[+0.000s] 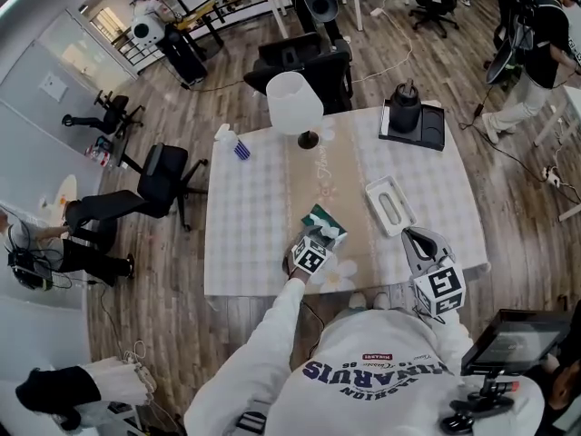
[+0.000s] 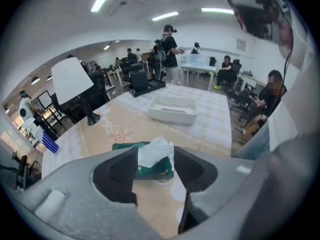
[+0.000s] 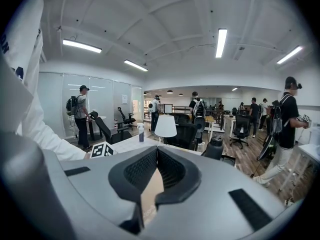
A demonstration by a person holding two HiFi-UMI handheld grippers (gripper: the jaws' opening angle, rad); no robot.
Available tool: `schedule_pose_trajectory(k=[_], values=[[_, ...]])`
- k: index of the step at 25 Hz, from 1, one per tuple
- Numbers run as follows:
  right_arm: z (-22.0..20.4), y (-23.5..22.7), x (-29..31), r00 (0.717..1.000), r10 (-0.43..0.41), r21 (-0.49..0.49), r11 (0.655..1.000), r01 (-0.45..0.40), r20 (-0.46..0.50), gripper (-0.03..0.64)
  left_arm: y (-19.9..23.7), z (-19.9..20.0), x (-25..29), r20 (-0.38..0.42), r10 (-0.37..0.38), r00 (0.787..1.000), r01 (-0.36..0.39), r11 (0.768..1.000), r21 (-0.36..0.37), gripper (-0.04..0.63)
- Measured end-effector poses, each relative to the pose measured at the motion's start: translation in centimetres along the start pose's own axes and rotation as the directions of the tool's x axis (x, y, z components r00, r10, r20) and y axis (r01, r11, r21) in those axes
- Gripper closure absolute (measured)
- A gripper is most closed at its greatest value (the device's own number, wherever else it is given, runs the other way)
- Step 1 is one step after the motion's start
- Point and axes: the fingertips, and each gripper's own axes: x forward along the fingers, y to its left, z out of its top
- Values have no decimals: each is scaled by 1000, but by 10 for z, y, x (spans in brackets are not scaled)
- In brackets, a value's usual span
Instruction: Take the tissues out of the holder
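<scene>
Left gripper is hovering, jaws apart, over the green tissue pack; best be lifting straight, clear of its loose sheet.

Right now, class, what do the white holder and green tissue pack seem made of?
White holder: probably hard plastic, smooth and matte; its walls look rigid, moulded. Green tissue pack: likely thin plastic film; a soft, crumpled white tissue pokes out.

On our desk we see the tissue pack at twelve o'clock, the holder at its two o'clock, the lamp behind both.
</scene>
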Motion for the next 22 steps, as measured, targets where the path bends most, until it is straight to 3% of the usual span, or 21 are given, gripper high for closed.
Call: schedule_pose_trajectory(k=[3,8,15,19,22], values=[[1,1,-1,1000,3,-3,1000,-3,2,607,3,27,-31,144,24,989,-14,997,-74,385],[6,6,3,1000,19,-6,1000,-19,17,607,-2,76,-88,315,38,948,3,992,-128,385],[10,14,10,998,52,-24,998,-51,30,607,-21,133,-154,520,132,844,-74,989,-130,480],[6,17,11,998,59,-25,998,-59,30,607,-24,146,-185,595,215,775,-145,976,-163,576],[6,20,13,997,74,-30,997,-74,26,607,-22,150,-202,636,238,734,-162,971,-176,591]])
